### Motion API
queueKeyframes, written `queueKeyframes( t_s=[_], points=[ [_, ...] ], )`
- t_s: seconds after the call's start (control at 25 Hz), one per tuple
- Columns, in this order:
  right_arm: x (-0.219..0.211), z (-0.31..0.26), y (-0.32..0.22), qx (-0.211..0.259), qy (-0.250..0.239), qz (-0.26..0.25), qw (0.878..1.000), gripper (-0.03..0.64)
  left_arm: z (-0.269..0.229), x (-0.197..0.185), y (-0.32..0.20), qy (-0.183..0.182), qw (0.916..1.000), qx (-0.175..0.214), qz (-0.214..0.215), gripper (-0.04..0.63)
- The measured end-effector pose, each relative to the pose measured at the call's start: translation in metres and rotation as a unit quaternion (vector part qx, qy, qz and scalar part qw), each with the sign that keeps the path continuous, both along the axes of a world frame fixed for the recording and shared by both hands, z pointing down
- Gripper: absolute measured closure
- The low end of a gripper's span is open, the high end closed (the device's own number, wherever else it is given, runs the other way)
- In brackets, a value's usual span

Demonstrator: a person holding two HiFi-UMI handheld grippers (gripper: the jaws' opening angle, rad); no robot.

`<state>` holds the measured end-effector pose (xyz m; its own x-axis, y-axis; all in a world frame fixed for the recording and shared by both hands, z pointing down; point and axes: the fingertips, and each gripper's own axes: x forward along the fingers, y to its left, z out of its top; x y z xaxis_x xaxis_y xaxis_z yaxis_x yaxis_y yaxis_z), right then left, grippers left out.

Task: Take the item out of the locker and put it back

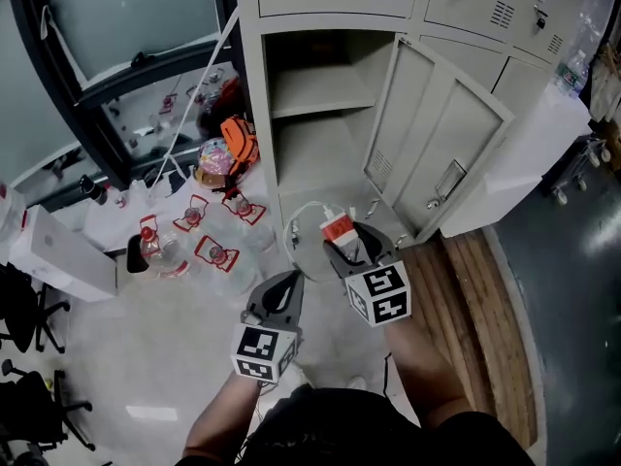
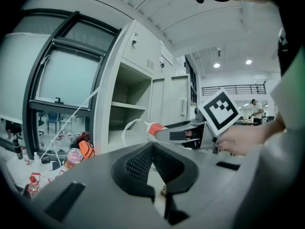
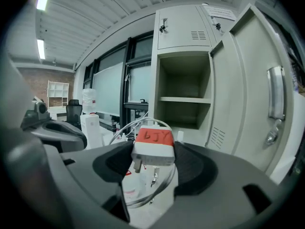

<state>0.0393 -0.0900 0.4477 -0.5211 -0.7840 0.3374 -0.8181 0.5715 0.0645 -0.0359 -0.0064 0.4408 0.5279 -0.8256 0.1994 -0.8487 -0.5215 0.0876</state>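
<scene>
- The charger (image 3: 153, 147), one white plug block with a band of red tape, was clamped between the jaws of the right tool (image 3: 153, 162). It hung in the air in front of the open locker, outside it.
- Its one white cable (image 3: 152, 119) looped above the block and hung in a coil below it.
- The left tool (image 1: 287, 282) sat just near and left of the right tool, apart from it, with its jaws together on nothing.
- Beyond the charger, the locker compartment (image 1: 315, 153) stood open with one shelf (image 1: 320, 95) across it. Open room lay between the charger and the compartment's front edge.
- The one open door (image 1: 437, 149) swung out to the right, with its lower edge close to the right of the right tool.
- To the left, the floor by the locker's foot was crowded. Four bottles (image 1: 218, 253) with red labels could be counted in the head view, with an orange thing (image 1: 239, 141) beyond them and a white box (image 1: 58, 255) further left.
- To the right, a strip of wooden floor (image 1: 475, 299) ran under the door.
- Only the right gripper view showed handwriting on the red tape, a metal prong under the block and the door's handle (image 3: 275, 92).
- Only the left gripper view showed a hand (image 2: 243, 140) on the right tool, and a lit hall far behind with a person standing in it.
</scene>
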Motion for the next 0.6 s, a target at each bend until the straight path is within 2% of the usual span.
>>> queueKeyframes(
  t_s=[0.4,0.6],
  points=[
    [-0.023,-0.002,-0.044,0.005,0.011,0.038,0.999,0.347,-0.004,-0.026,-0.042,0.002,0.9990,0.006,0.044,0.592],
    [-0.027,-0.006,-0.063,0.009,0.016,0.046,0.999,0.347,-0.009,-0.031,-0.058,0.006,0.9986,0.007,0.051,0.592]
  ],
)
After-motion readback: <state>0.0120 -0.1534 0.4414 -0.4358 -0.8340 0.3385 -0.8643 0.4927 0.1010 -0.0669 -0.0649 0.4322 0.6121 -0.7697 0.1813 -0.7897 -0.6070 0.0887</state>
